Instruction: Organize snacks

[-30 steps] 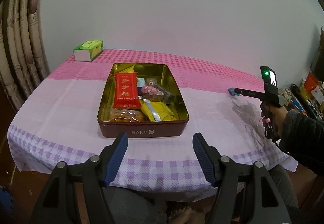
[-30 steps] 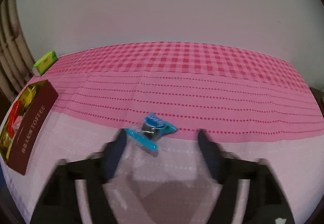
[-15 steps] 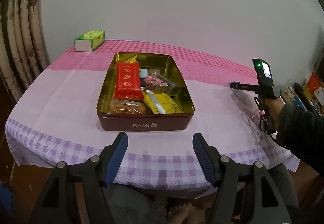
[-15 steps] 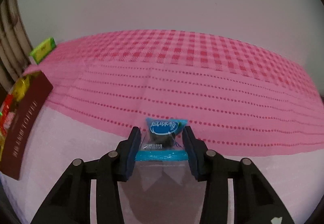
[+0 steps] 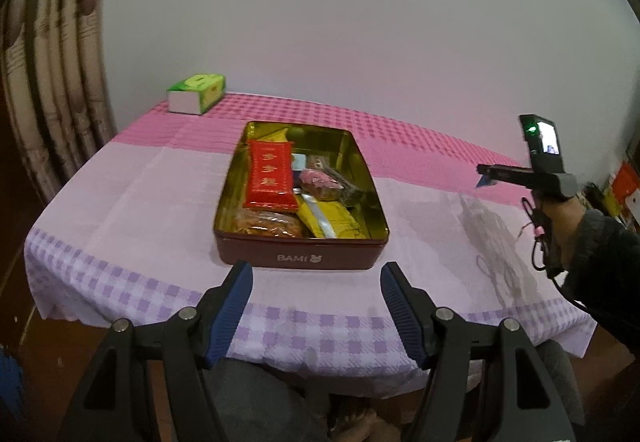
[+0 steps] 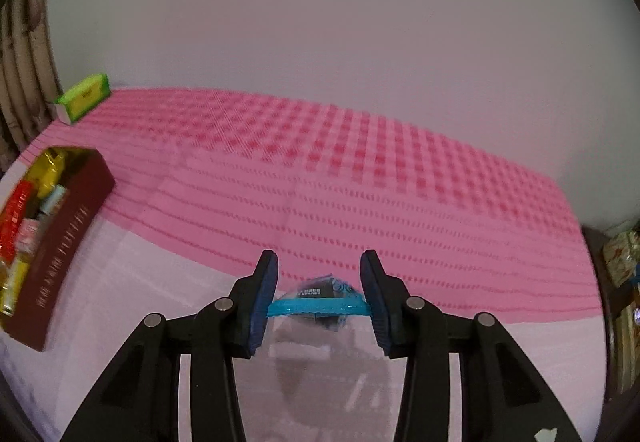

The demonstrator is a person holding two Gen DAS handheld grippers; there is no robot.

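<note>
— What's around you?
— The tin (image 5: 300, 256) sits mid-table, already crowded with packets; the cloth between us looks clear.
— And your grip?
— My right gripper (image 6: 319, 284) pinches the blue snack packet (image 6: 320, 302) above the table: light, crinkly, probably slippery, held by its sealed edge. My left gripper (image 5: 316, 306) hangs spread.

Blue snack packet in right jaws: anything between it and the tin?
Nothing visible. The blue snack packet is clamped in the right gripper; only bare tablecloth lies between it and the open tin.
</note>
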